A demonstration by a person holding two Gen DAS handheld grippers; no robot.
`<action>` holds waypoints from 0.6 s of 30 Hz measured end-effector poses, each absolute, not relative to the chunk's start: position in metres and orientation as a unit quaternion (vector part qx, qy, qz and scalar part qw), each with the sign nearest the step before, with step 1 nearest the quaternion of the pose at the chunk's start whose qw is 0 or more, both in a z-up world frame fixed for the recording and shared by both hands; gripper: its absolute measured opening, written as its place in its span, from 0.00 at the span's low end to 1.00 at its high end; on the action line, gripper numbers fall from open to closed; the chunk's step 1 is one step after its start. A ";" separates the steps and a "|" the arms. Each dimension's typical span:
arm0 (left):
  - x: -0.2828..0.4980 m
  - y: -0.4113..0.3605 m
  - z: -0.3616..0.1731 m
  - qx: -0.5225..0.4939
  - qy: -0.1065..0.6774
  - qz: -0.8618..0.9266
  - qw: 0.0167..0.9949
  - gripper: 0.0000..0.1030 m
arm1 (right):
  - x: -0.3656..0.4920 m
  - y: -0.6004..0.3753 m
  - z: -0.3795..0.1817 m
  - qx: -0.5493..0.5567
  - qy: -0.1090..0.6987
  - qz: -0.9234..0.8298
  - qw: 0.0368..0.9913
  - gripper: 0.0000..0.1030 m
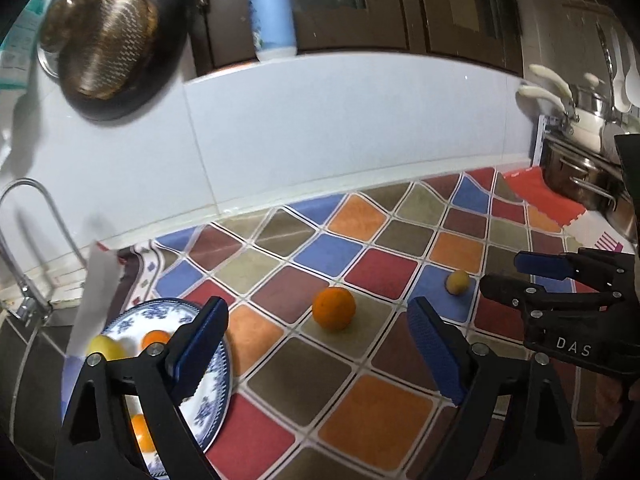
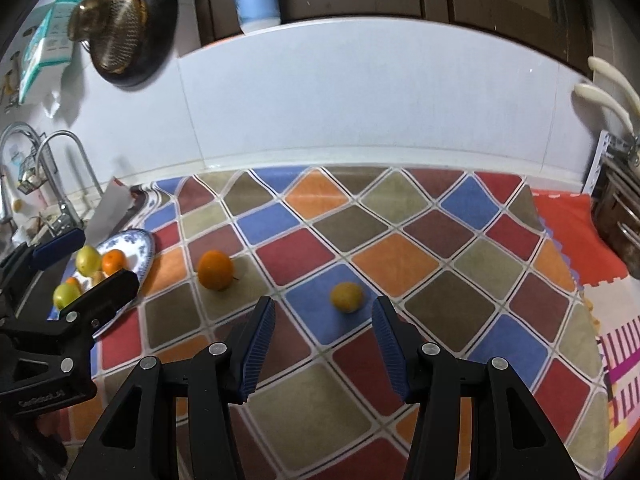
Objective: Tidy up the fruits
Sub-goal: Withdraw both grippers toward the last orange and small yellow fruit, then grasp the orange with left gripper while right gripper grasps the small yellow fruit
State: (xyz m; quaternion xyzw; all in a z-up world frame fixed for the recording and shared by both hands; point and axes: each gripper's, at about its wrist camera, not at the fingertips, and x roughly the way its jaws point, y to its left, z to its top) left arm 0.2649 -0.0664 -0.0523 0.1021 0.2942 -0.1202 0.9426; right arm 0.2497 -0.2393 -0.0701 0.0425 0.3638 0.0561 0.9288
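blue-patterned plate (image 2: 140, 248) holding oranges and yellow-green fruits, both grippers spread, empty

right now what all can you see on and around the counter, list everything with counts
round orange fruit: 1, orange, on the cloth, off the plate
small yellow fruit: 1, yellow, on a blue patch just ahead of the right tongs
blue and white patterned plate: 1, at the cloth's left edge, holding several fruits, yellow-green and orange
checked multicolour cloth: 1, covering the counter
white and blue plastic bottle: 1, on the ledge above the white tiles
dark round pan: 1, hanging on the wall, upper left
metal tap: at least 1, far left
steel pots: several, far right
left tongs: open, empty
right tongs: open, empty
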 end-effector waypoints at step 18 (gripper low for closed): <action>0.333 -0.080 -0.109 0.097 0.365 -0.148 0.914 0.63 | 0.308 -0.247 -0.115 0.056 0.413 0.049 0.908 0.48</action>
